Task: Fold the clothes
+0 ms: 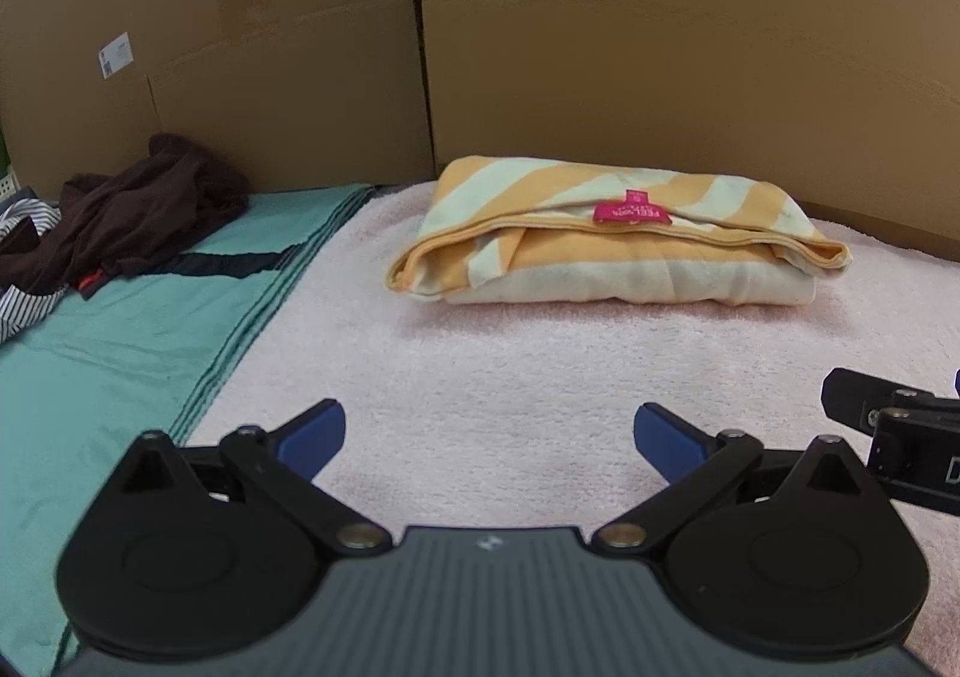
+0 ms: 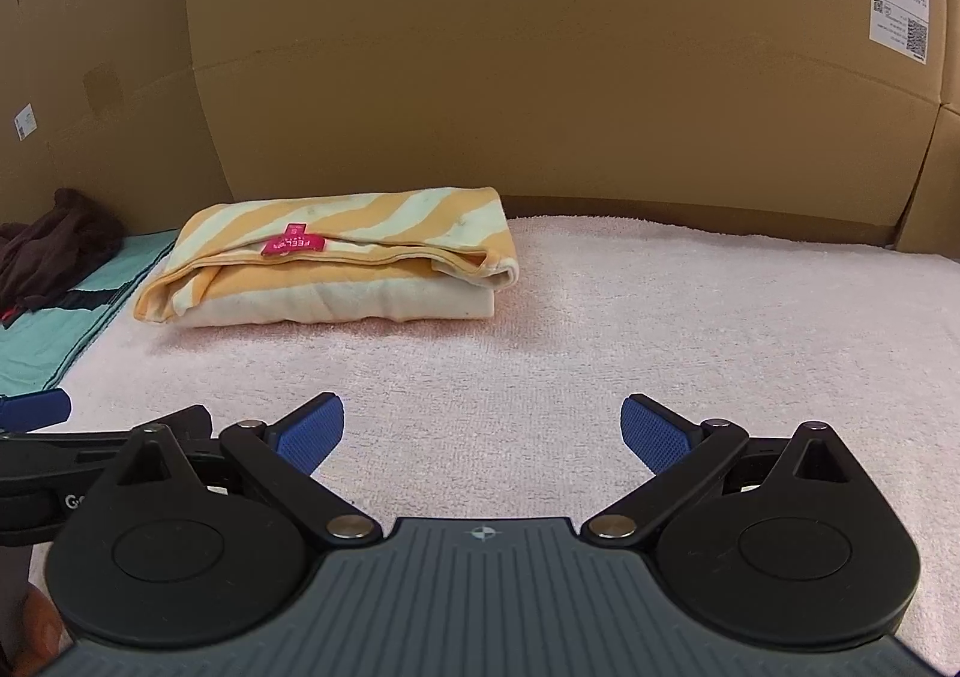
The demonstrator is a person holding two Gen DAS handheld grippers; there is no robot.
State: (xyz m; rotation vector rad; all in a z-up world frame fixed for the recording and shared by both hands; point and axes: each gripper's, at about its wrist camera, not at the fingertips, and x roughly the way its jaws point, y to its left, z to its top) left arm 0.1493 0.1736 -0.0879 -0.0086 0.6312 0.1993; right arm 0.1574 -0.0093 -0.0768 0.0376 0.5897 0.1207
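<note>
Left wrist view: the left hand-held gripper hovers with jaws spread wide and empty above the pink towel covering the desk. The folded orange-striped garment lies toward the far edge, against the cardboard wall; brown clothes sit at the far left corner on a teal cloth.

Right wrist view: the right hand-held gripper is likewise wide open, holding nothing, well short of the folded garment.

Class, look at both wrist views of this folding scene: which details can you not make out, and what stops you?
- Pink label on the folded striped garment: print too small, left wrist view.
- Brown clothes pile: cut off by the left edge.
- Carton sticker: text too small, right wrist view.
- Garment's inner layers: hidden by its top fold.
</note>
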